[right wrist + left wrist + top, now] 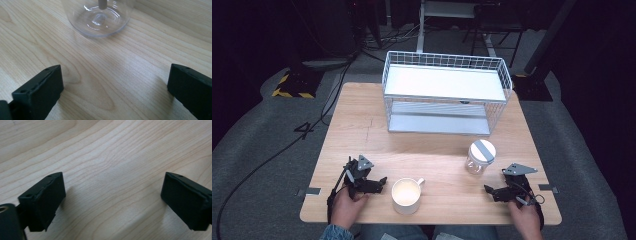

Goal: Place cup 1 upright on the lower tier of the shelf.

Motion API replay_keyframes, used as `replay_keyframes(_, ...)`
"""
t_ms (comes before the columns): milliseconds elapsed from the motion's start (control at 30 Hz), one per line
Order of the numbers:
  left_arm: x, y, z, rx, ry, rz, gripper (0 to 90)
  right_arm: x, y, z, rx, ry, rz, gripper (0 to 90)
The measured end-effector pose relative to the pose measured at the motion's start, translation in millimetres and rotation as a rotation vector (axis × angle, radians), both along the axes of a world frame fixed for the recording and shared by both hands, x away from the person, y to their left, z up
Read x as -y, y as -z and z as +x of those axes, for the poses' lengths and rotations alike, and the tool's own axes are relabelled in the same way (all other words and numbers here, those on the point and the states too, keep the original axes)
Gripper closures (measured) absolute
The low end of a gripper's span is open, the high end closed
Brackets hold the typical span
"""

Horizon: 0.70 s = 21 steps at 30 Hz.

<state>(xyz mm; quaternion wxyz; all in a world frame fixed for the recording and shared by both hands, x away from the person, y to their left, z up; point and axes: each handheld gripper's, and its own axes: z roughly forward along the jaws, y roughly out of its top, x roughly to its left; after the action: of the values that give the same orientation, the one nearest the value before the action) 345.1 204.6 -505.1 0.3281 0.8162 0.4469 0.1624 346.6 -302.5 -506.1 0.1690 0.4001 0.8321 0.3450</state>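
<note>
Left gripper [379, 182]: jaws spread wide, nothing between them, only bare light wooden counter [432, 145] under them in the left gripper view. It sits low over the near left part of the counter, held by the person's left hand [346, 202], tips pointing toward the white ceramic mug [406, 195]. The mug is just beside those tips, standing upright, handle turned away from the person. Can't tell whether the tips touch it; high view suggests a small gap.

Right gripper [490, 190]: jaws also spread wide, empty. Held by the right hand [524, 217] at the near right edge of the counter. In the right gripper view [115, 82] the rounded base of the clear glass jar [98, 17] stands straight ahead of the jaws, near but apart, with bare counter between. High view shows the same jar [479, 157] upright with a white lid and a grey strip across it, just ahead of the right gripper and slightly to its inner side.

The mug stands between the two grippers, nearer the left one.

Well beyond both grippers, at the far side of the counter: white wire two-tier shelf basket [447, 92], both tiers bare.
</note>
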Motion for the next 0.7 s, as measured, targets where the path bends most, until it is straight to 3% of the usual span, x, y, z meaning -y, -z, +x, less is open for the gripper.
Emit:
replay_keyframes(167,0.6,0.0,1.0,0.006,-0.02,0.0,9.7,-2.0,-0.1,-2.7,0.001,0.036,-0.003,0.4)
replay_keyframes(700,2.1,0.1,3.5,-0.003,-0.028,-0.004,8.0,-2.2,0.1,-2.8,-0.001,0.036,0.0,0.1)
